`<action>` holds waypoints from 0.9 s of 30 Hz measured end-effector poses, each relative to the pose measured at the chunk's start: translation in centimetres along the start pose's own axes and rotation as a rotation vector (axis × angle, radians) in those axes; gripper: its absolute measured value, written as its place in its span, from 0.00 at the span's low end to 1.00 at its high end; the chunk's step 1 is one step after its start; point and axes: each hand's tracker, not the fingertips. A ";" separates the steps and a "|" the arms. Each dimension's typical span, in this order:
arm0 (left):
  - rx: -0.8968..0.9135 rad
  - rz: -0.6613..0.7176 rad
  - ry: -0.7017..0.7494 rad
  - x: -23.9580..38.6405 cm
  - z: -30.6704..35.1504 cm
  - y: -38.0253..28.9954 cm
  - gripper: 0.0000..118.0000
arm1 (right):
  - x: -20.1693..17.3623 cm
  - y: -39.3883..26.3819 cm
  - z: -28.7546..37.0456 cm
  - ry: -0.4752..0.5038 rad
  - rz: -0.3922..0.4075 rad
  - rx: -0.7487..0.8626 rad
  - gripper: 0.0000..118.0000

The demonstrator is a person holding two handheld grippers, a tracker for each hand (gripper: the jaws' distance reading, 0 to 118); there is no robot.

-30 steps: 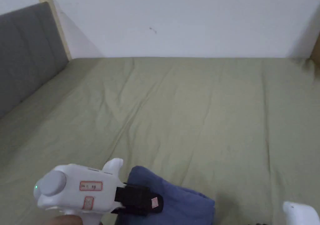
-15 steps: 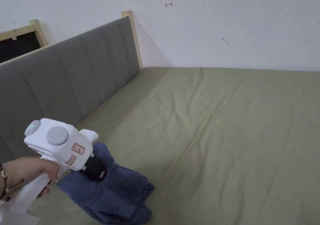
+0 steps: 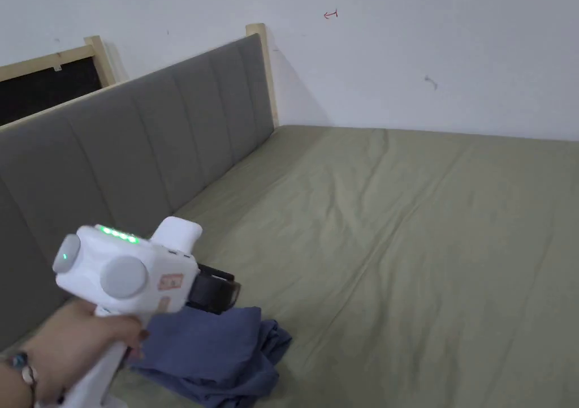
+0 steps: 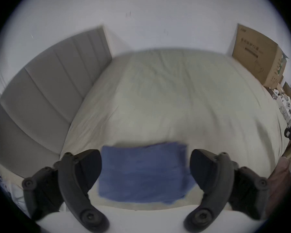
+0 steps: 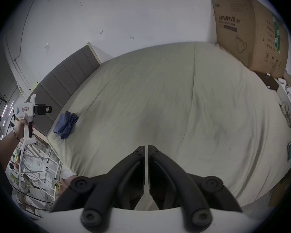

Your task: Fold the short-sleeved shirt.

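Half a second back the left claw [image 3: 217,295] sat low against the blue shirt [image 3: 215,349]; now it is lifted clear and the bundle lies on its own at the lower left of the head view, on the green bed [image 3: 396,245] just beside the grey headboard [image 3: 130,149]. From the left gripper view the jaws stand wide apart with the shirt [image 4: 144,174] framed between them but below, nothing touching the pads. It holds nothing.

Seen from the right gripper view, the shirt [image 5: 65,66] is a small folded heap at the left of the frame, near the mattress corner, with its right side bunched into loose folds. That is where I'd worry: the layers look slack, so a nudge from a returning claw or a careless drag could spill the fold open, and being close to the bed's edge it might slide off.

Over the middle bottom of that view the right claw [image 5: 146,150] is nearly closed, only a thin slit between the jaws, gripping nothing and well apart from the shirt.
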 end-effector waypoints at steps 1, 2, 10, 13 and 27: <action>0.034 0.013 -0.050 2.1 1.0 -0.2 0.64 | 0.0 0.1 0.4 -0.003 0.004 0.012 0.03; 0.070 0.038 -0.108 4.6 2.1 -0.4 0.35 | -0.1 0.3 0.9 -0.006 0.009 0.020 0.03; 0.511 0.046 -0.256 22.5 13.6 -2.1 0.00 | 0.5 1.4 6.3 -0.069 -0.042 0.115 0.03; 0.654 0.154 -0.165 26.5 18.1 -2.6 0.00 | 0.3 1.2 9.5 -0.047 -0.051 0.275 0.03; 0.865 0.096 -0.005 31.6 23.9 -7.1 0.00 | -1.9 -3.0 15.2 -0.247 0.112 0.918 0.03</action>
